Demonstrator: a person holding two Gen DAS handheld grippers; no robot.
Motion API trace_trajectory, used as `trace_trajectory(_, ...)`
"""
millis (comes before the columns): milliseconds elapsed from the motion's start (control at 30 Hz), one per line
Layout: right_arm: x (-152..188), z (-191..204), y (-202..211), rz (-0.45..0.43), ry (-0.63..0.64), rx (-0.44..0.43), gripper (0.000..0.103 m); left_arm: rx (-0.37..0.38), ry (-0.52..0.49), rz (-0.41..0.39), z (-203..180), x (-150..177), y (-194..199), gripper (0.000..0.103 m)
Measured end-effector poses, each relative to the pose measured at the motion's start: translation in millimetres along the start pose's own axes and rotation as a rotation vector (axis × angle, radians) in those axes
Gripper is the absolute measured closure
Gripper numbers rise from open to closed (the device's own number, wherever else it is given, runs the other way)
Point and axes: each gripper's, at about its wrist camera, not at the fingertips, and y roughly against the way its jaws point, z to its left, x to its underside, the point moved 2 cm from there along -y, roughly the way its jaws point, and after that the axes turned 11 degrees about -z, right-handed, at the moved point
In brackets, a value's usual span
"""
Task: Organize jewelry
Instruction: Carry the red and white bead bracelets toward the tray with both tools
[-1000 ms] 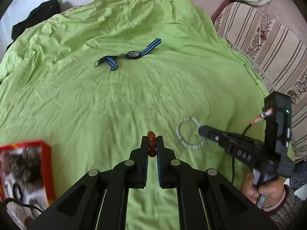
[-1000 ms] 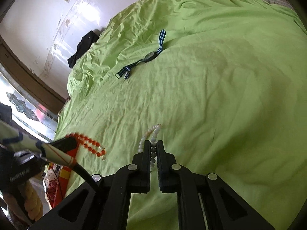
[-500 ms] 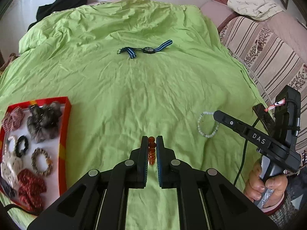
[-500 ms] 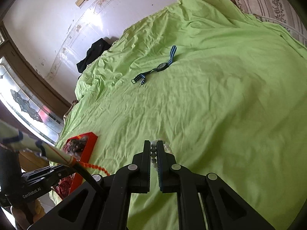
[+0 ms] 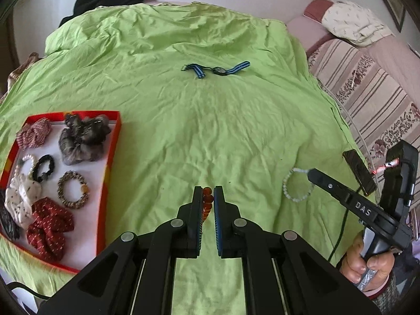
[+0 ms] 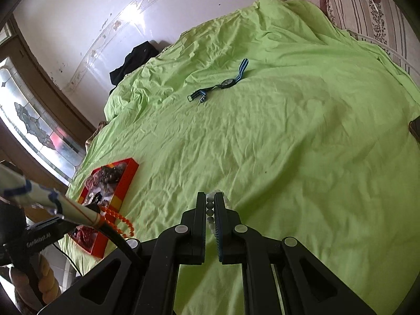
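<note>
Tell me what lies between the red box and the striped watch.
Only bare green sheet between the red box and the watch, clearest in the left wrist view.

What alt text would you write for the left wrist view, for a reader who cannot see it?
The left gripper is shut on an orange bead bracelet above a green bedsheet. At left, a red tray holds scrunchies and bracelets; at right, the right gripper holds a pale bead bracelet. A blue-strapped watch lies farther away.
</note>
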Motion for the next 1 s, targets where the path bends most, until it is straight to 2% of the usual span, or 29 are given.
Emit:
trace_trajectory(433,10,37,20,0.002,0.088,0.004,0.096,-0.013,-0.023,-0.089,-2,9,51,0.096)
trace_trajectory(767,16,76,33,-0.009,0.176,-0.007,0.096,-0.050,-0.057,-0.151,0,14,80,0.096)
trace_trajectory(900,18,91,38,-0.012,0.206,-0.018,0.096,-0.074,-0.059,-0.167,4,16,87,0.095)
trace_trajectory(1000,19,101,40,-0.011,0.226,-0.024,0.096,-0.121,-0.080,-0.189,7,16,93,0.096)
